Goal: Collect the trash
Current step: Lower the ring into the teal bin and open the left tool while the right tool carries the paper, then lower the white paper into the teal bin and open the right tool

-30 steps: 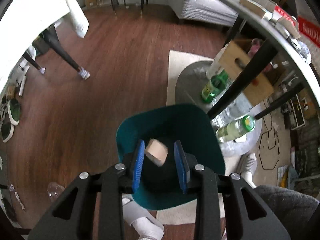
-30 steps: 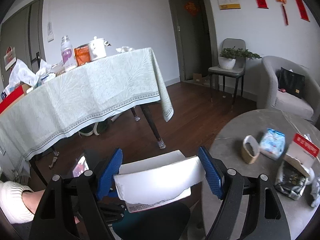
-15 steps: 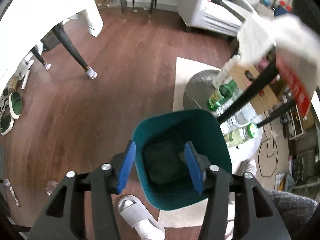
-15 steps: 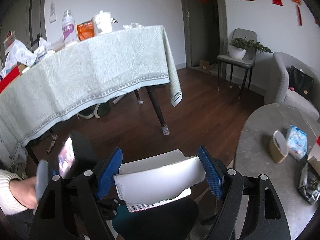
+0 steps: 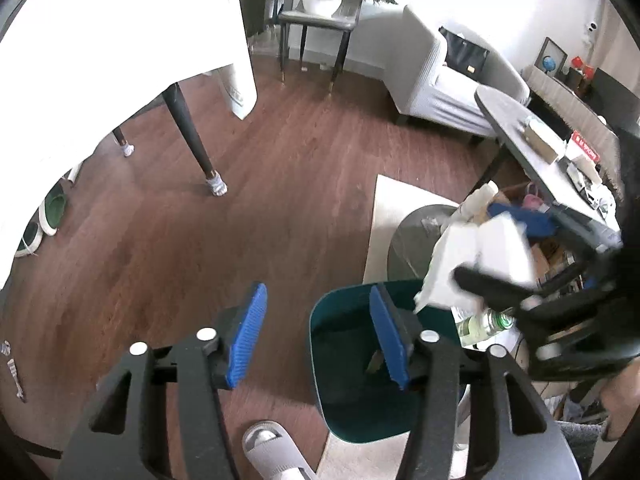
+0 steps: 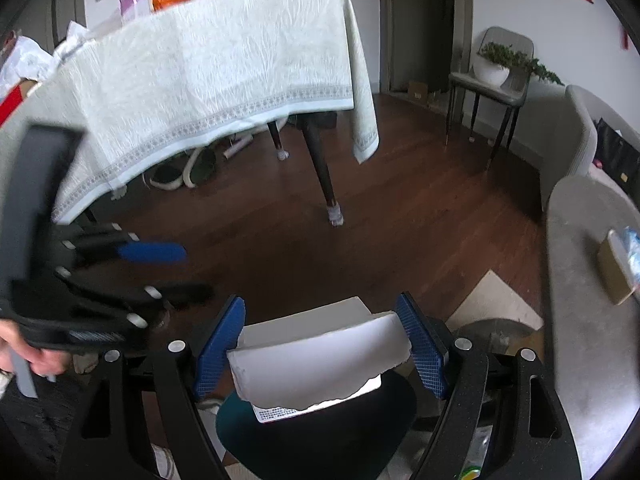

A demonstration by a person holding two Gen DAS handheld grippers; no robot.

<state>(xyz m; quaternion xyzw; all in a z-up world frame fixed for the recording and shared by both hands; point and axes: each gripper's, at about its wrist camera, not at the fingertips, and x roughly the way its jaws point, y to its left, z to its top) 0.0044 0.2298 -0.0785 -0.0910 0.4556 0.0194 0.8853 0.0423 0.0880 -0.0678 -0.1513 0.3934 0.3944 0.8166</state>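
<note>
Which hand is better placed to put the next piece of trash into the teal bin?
Right. The right gripper holds the white carton just above the teal bin; the left gripper is open and empty.

You stand over a dark wood floor (image 6: 400, 208) – a table under a pale green cloth (image 6: 208, 80) on your left, a grey chair (image 6: 492, 88) bearing a potted plant (image 6: 508, 60) by the white wall (image 6: 516, 12), a light armchair (image 5: 440, 84) beyond – daylight bleaches the cloth

Bin (image 5: 340, 344) on floor (image 5: 200, 240) beside rug (image 5: 396, 204); torn box (image 6: 320, 360) above bin, between right gripper (image 6: 320, 356) fingers; round tabletop (image 6: 580, 320) right.
</note>
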